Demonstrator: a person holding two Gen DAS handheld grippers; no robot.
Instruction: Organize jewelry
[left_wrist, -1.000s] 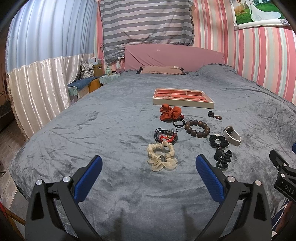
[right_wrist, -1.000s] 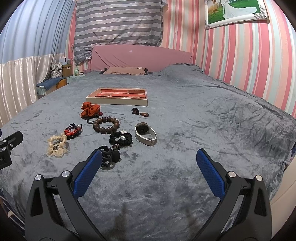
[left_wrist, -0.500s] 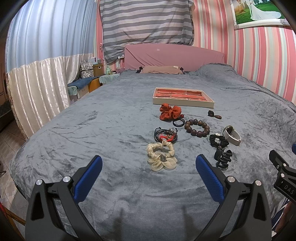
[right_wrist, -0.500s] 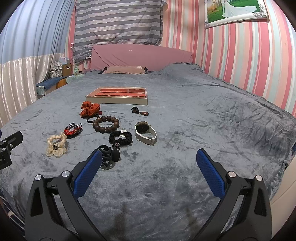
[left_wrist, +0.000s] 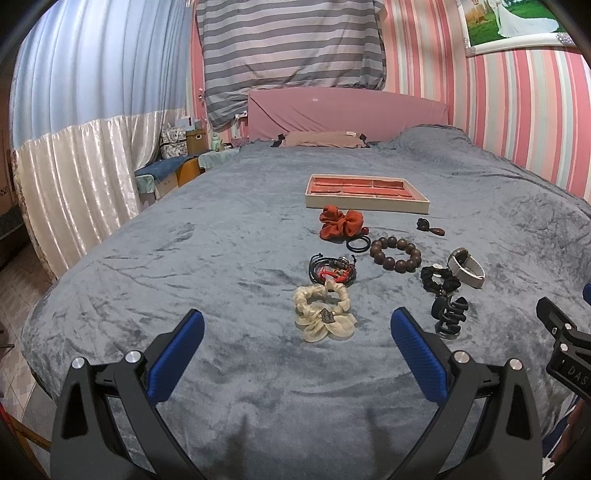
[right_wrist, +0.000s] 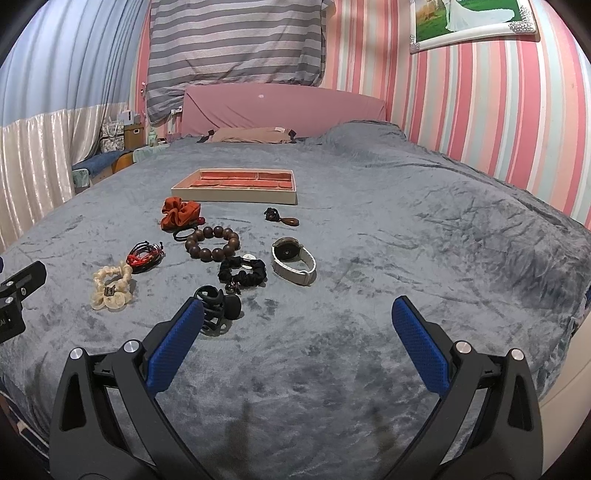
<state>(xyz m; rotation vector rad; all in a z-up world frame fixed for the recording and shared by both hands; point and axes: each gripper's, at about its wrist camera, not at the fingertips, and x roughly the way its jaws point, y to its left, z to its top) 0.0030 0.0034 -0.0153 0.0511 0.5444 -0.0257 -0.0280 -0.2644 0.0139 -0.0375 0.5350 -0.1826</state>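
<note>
Jewelry lies scattered on the grey bed (left_wrist: 184, 258) in front of the tray (right_wrist: 236, 192): wooden bead bracelet (right_wrist: 212, 243) nearest it, watch (right_wrist: 293, 260) right, cream scrunchie (left_wrist: 323, 312) closest to me; both my left gripper (left_wrist: 297, 349) and right gripper (right_wrist: 297, 332) hover with jaws spread, holding nothing

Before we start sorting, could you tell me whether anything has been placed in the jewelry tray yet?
No, the jewelry tray shows only bare red compartments, and every piece lies on the grey blanket.
</note>
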